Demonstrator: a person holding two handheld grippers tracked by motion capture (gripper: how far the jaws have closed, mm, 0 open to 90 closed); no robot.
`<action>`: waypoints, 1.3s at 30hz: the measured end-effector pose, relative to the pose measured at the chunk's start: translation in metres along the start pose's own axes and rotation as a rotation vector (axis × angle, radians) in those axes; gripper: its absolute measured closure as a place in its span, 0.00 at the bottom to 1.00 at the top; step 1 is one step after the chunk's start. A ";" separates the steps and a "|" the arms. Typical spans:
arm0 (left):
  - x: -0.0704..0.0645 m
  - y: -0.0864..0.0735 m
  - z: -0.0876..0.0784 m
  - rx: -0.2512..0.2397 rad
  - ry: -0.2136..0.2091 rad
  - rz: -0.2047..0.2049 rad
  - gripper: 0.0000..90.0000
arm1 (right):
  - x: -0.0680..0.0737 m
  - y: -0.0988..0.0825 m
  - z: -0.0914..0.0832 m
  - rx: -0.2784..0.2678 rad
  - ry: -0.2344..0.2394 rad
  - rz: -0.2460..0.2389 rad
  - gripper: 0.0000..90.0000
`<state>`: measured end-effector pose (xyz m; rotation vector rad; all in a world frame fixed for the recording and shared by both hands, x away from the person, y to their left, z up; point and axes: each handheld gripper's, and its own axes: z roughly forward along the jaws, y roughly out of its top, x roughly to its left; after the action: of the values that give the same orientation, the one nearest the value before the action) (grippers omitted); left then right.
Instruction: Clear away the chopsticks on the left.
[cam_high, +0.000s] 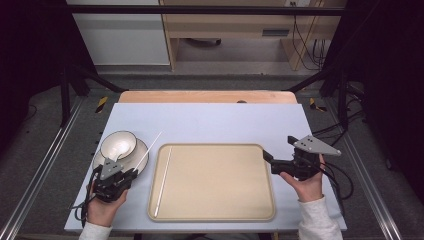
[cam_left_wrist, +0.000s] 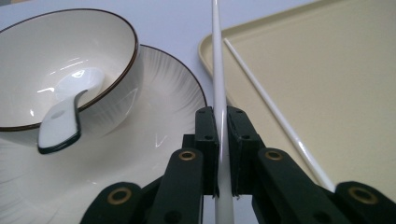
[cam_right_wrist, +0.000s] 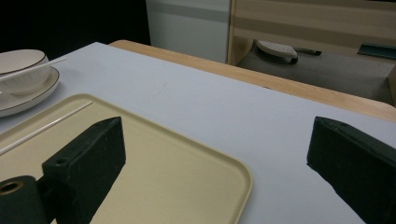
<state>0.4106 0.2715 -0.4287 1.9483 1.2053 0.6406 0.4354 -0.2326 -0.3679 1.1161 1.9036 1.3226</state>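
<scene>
We clamp one white chopstick (cam_left_wrist: 218, 70) in our left gripper (cam_left_wrist: 222, 140) beside the tray (cam_high: 215, 212), right gripper (cam_right_wrist: 215, 154) gaping wide over its corner, second chopstick (cam_high: 163, 181) inside it

Open tray, crowded left edge

The beige tray (cam_high: 220, 185) lies mostly bare, one white chopstick (cam_high: 163, 181) along its left side; the desk (cam_high: 220, 122) beyond stands free. At left, a bowl (cam_high: 118, 145) stacked on a plate (cam_high: 142, 155) crowds the left gripper (cam_high: 131, 172), whose held chopstick (cam_high: 150, 150) slants above the plate.
</scene>
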 end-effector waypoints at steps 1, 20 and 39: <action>-0.002 0.000 0.000 -0.006 0.000 -0.004 0.93 | 0.000 0.000 0.000 -0.002 0.001 -0.002 0.05; -0.045 -0.003 0.000 -0.055 0.018 -0.096 0.93 | 0.000 0.000 -0.001 -0.007 -0.001 0.006 0.05; -0.091 -0.002 0.014 -0.114 0.042 -0.175 0.93 | 0.002 -0.001 0.000 -0.009 0.016 0.014 0.06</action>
<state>0.3804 0.1852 -0.4419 1.7206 1.3196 0.6472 0.4343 -0.2308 -0.3684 1.1193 1.9027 1.3507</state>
